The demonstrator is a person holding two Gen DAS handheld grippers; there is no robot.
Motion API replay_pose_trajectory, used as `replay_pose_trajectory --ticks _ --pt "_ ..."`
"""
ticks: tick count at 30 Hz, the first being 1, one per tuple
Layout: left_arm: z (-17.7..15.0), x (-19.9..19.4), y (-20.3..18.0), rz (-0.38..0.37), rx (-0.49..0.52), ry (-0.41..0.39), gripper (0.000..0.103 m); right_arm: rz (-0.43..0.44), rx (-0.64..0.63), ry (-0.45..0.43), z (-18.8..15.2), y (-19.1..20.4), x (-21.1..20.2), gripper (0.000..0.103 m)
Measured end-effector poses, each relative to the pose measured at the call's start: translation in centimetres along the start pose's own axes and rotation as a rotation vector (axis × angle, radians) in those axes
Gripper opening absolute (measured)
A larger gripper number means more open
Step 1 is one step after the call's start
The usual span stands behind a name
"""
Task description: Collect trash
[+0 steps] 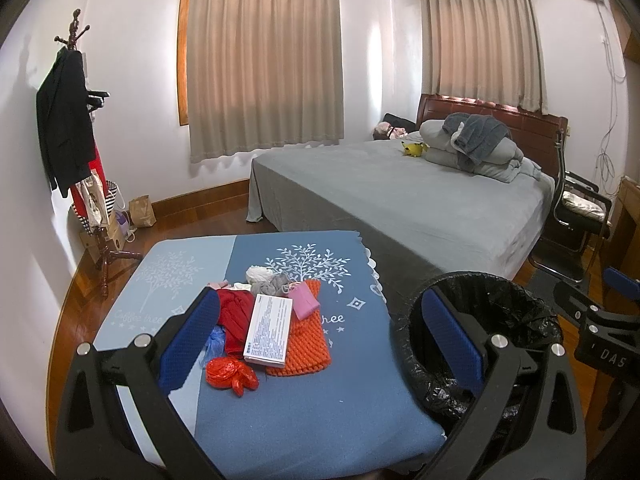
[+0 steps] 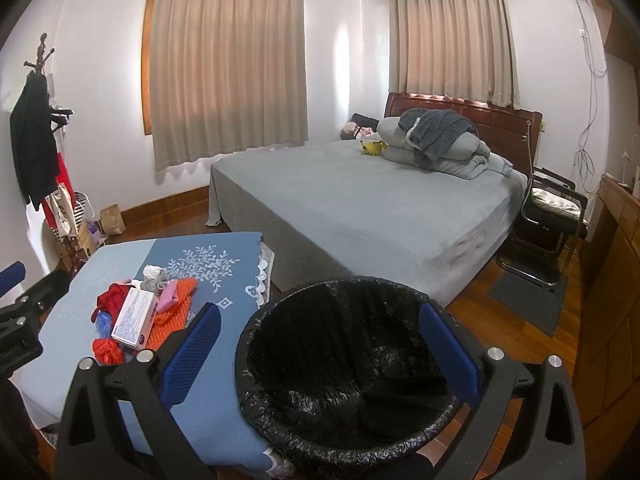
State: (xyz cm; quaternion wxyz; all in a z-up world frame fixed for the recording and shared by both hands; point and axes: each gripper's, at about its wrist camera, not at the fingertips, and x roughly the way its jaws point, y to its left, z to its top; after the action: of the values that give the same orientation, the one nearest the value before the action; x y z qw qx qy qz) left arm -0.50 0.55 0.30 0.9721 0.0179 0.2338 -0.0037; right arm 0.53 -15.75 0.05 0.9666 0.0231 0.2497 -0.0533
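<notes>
1. Left tool [image 1: 316, 340] hangs above the near part of the table [image 1: 320, 420], tilted slightly down, its blue fingers [image 1: 188, 344] spread wide with nothing between them.
2. Right tool [image 2: 320, 352] is raised over the black-lined trash bin [image 2: 344, 364], fingers wide apart and empty; the bin's mouth fills the gap between them.
3. Just ahead of the left tool lies the trash pile: a crumpled red plastic bag [image 1: 231, 376] nearest, then a white printed box [image 1: 267, 330] lying on an orange knitted mat [image 1: 308, 336], with a blue plastic scrap [image 1: 216, 340] and a red cloth [image 1: 236, 312] at its left.
4. Beyond the box sit a pink pouch [image 1: 305, 300] and grey and white wads [image 1: 268, 280].
5. Farther off stands a grey bed [image 1: 400, 200].
</notes>
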Motion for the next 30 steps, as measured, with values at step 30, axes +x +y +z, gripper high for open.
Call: replay_pose_trajectory --ticks 30 --pt "0.16 0.06 -0.10 -0.001 -0.003 0.001 0.098 0.001 0.005 0.004 0.11 0.08 0.07 0.097"
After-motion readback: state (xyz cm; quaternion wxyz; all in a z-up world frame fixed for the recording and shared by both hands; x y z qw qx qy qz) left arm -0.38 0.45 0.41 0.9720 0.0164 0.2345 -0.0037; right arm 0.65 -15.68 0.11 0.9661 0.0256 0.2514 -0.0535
